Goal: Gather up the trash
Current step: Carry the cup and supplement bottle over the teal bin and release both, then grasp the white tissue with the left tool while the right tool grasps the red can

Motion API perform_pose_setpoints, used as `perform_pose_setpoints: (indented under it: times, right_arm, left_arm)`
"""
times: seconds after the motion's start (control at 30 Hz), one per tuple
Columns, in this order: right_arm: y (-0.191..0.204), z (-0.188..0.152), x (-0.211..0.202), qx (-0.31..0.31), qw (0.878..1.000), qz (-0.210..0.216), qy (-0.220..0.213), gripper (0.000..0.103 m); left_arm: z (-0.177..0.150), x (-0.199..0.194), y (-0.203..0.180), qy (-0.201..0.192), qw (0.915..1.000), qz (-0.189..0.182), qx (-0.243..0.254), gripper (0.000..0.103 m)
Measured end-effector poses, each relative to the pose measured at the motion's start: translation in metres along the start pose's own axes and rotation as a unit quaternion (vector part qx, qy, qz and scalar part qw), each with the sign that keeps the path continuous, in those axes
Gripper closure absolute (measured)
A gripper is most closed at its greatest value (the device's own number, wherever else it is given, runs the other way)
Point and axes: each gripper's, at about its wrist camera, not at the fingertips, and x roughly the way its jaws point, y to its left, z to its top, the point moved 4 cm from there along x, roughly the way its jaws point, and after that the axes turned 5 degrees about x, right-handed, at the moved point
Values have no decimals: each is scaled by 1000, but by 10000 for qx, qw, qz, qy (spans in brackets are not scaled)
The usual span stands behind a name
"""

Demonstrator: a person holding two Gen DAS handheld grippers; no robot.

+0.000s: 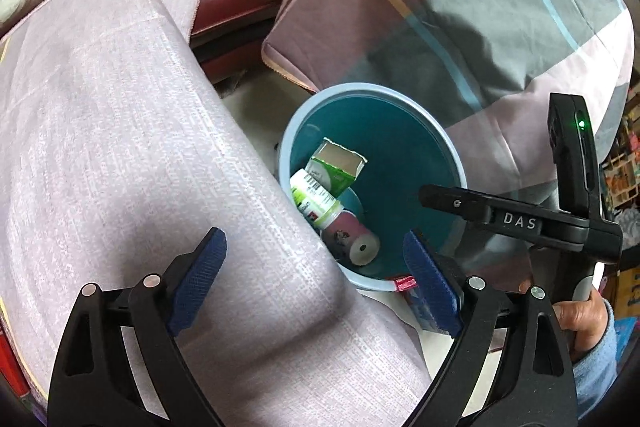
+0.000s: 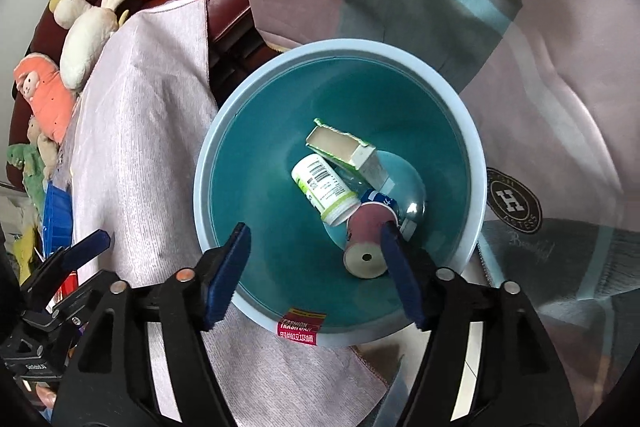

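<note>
black tool (image 1: 314,283) frames, blue ridged pads (image 1: 198,283), silver rivets

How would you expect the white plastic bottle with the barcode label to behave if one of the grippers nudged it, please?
The white plastic bottle with the barcode label lies on its side in the blue trash bin, so its round body would probably roll. It leans against the pink paper cup, which may shift too. It looks rigid and probably light, though its contents cannot be seen.

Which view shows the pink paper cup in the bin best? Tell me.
The right wrist view: it looks straight down into the bin, so the pink paper cup shows its side and white base, lying beside the white bottle. In the left wrist view the cup is smaller, partly hidden behind the pink cloth.
</note>
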Motion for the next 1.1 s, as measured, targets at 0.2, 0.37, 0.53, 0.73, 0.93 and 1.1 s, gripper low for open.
perform_pose_setpoints:
  times: [0.2,0.37,0.53,0.73,0.93,1.1]
  right_arm:
    - [6,3,0,51,10000,-80,-10,28]
    - [15,1,-7,28,9999,-144,14,25]
    - [32,-8,-25,-131,9997,-183,-78,23]
    - [64,-22,-41,-435,9988,-155,-165,21]
    - [116,-45,-44,-934,9956,-64,-103,21]
    - [168,-70,-39,-1438,9896,2,27,21]
  left_arm:
    - [-2,-10,10,-67,9999,2,-147,13]
    - [-8,-23,15,-118,9996,7,-260,12]
    - [-22,-43,21,-211,9992,16,-330,12]
    - [-47,-73,44,-367,9978,212,-510,12]
    - [-82,-113,83,-551,9934,490,-877,12]
    - [-116,-154,125,-779,9861,752,-1258,12]
